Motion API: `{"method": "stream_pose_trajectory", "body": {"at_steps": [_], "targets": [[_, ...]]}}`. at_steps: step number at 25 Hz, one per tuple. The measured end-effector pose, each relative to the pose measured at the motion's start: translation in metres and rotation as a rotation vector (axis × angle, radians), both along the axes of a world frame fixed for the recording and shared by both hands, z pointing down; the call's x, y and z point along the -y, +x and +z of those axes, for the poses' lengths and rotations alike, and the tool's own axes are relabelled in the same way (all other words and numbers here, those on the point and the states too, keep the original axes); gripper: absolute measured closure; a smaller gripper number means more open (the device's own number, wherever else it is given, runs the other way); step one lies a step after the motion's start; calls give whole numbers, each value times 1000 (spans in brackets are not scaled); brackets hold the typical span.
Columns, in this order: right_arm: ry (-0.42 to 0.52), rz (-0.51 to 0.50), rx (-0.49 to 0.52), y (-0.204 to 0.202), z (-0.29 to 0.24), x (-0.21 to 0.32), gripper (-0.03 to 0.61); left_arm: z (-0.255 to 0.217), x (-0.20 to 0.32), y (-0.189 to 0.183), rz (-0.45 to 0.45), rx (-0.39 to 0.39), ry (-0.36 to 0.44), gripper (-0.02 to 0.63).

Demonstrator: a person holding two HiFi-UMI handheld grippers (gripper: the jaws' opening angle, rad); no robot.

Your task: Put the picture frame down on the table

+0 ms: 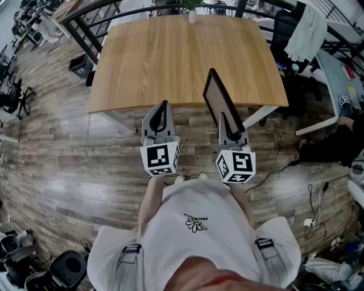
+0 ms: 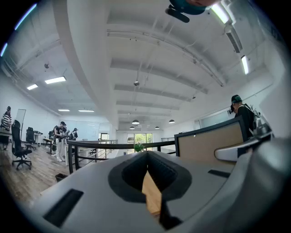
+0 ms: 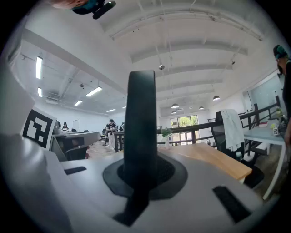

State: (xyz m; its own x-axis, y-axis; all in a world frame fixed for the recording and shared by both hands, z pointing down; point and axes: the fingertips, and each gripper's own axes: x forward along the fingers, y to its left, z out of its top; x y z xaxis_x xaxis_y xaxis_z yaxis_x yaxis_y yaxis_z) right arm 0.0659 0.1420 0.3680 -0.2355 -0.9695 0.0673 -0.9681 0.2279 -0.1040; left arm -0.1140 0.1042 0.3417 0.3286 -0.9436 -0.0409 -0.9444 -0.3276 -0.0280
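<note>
The picture frame [image 1: 219,102] is dark-edged and stands upright, seen edge-on, over the near edge of the wooden table [image 1: 170,57]. My right gripper [image 1: 228,124] is shut on its lower edge. In the right gripper view the frame's black edge [image 3: 141,123] rises straight up from between the jaws of the right gripper [image 3: 142,169]. My left gripper [image 1: 163,111] hovers beside it at the table's near edge, shut and holding nothing. In the left gripper view the frame's brown back [image 2: 209,145] shows to the right of the left gripper [image 2: 148,158].
A small vase with a plant [image 1: 193,14] stands at the table's far edge. A black railing [image 1: 91,23] runs behind the table. An office chair draped with a white garment [image 1: 304,31] and another desk [image 1: 335,74] are to the right. Cables [image 1: 313,193] lie on the wood floor.
</note>
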Motion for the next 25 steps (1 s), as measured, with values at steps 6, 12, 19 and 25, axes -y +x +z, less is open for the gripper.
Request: {"method": "stream_pose_trajectory", "body": {"at_steps": [6, 12, 19, 25], "targets": [[3, -1, 17, -2, 0, -6, 560, 6, -3, -4, 1, -8, -17, 598], [16, -12, 28, 5, -1, -9, 560, 11, -7, 8, 6, 7, -32, 598], [29, -46, 61, 17, 0, -16, 560, 14, -14, 21, -5, 16, -46, 598], [22, -70, 63, 43, 7, -18, 560, 20, -19, 45, -37, 16, -53, 598]]}}
